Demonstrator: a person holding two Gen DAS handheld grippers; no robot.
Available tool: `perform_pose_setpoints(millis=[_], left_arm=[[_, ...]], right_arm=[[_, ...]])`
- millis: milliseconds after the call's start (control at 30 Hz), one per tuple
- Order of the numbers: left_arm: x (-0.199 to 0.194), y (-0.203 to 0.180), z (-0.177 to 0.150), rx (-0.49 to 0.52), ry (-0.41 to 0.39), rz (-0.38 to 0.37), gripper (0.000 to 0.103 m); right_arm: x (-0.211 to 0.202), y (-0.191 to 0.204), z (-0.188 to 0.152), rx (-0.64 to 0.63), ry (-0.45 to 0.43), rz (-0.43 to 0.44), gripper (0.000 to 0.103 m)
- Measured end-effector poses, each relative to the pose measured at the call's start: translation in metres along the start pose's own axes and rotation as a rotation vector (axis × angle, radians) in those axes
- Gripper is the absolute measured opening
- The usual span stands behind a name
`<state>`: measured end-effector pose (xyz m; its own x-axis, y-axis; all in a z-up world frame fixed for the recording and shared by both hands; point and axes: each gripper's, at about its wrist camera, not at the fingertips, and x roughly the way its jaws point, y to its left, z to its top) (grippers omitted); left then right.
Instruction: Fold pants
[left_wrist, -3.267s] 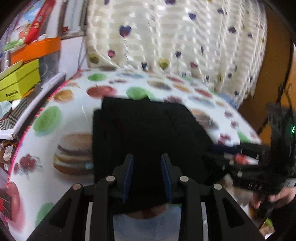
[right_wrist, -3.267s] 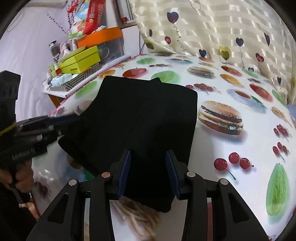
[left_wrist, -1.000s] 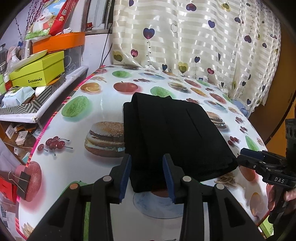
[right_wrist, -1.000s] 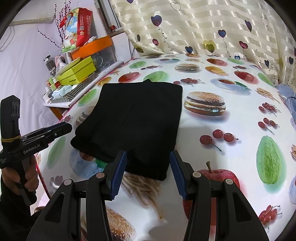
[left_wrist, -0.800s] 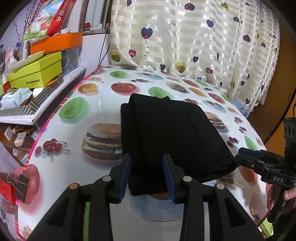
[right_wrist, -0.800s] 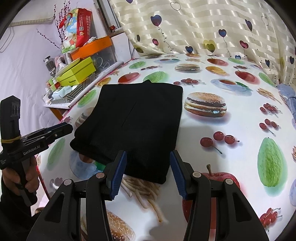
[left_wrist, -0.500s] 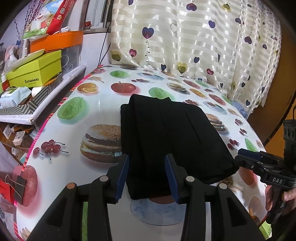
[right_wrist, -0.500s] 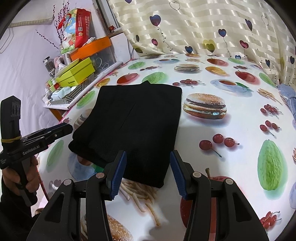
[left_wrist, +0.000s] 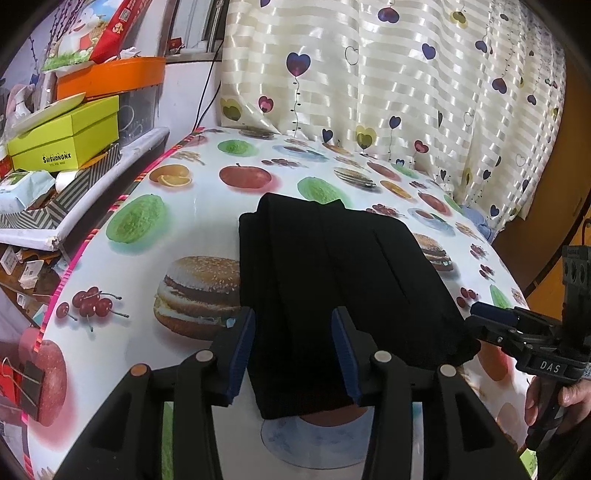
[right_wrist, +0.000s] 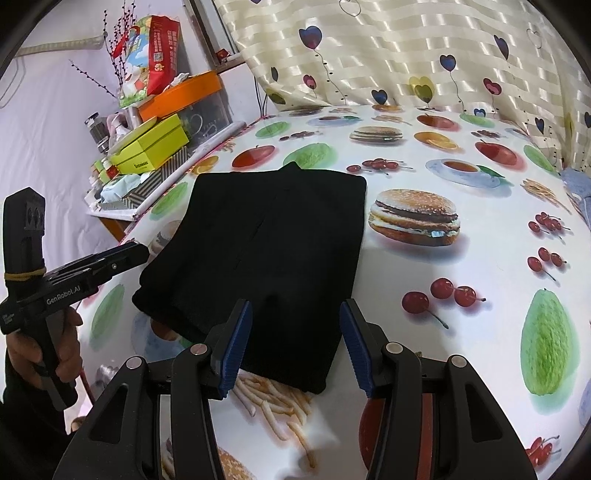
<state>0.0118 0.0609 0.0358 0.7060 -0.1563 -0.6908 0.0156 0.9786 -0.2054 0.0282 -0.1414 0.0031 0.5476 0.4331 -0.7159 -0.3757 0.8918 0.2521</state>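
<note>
Folded black pants (left_wrist: 343, 280) lying flat on the food-print tablecloth (left_wrist: 177, 218)
Left gripper (left_wrist: 293, 349), jaws just widened, and right gripper (right_wrist: 295, 341) both gape, gripping nothing

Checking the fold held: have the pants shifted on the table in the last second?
No. The pants still lie beside the burger print, near corner over the fries print.

A lived-in home: heart-print curtain (left_wrist: 388, 74), food-print tablecloth (right_wrist: 443, 166), cluttered side shelf (left_wrist: 55, 192).
</note>
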Motion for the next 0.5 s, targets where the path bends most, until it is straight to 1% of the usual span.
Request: perform_pose_setpoints(millis=[67, 167, 367, 433, 500], left_arm=[[0.001, 0.002, 0.0, -0.005, 0.002, -0.005, 0.05], [0.006, 0.003, 0.001, -0.01, 0.01, -0.021, 0.052], [0.027, 0.015, 0.009, -0.054, 0.044, -0.028, 0.053], [0.038, 0.02, 0.01, -0.076, 0.066, -0.029, 0.053], [0.049, 0.026, 0.011, -0.114, 0.095, -0.055, 0.055]], right_arm=[[0.001, -0.001, 0.0, 0.003, 0.001, 0.001, 0.051], [0.004, -0.005, 0.001, 0.012, 0.006, 0.008, 0.051], [0.017, -0.016, 0.01, 0.042, 0.013, 0.033, 0.051], [0.026, -0.023, 0.013, 0.064, 0.027, 0.046, 0.051], [0.037, -0.029, 0.015, 0.094, 0.052, 0.06, 0.051]])
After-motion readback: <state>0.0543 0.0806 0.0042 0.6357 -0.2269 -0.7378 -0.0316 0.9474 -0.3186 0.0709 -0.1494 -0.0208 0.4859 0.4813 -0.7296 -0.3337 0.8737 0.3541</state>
